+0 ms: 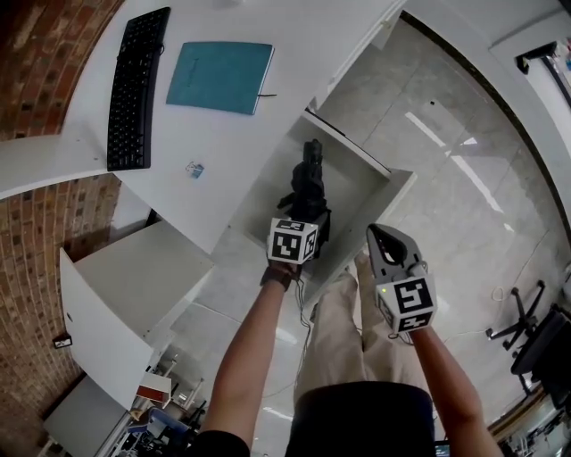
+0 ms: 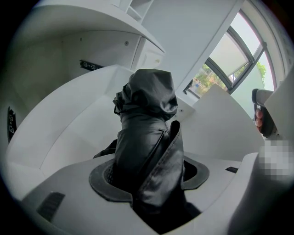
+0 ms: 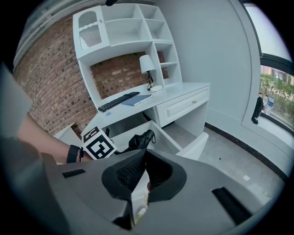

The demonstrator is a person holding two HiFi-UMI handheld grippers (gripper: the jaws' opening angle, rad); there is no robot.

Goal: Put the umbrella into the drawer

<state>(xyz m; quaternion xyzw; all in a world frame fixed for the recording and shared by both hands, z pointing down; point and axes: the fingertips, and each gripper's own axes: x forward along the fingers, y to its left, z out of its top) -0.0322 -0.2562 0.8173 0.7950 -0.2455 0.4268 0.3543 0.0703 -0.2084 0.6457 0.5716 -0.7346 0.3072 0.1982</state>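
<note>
A folded black umbrella hangs inside the pulled-out white drawer under the desk. My left gripper is shut on its lower end. In the left gripper view the umbrella fills the gap between the pads and points into the drawer, close above its floor. My right gripper hangs to the right of the drawer, over the floor, with its jaws together and nothing between them. From the right gripper view the umbrella shows over the drawer.
On the white desk lie a black keyboard and a teal notebook. A white cabinet stands at the left. An office chair stands on the tiled floor at the right. A lamp sits on the desk.
</note>
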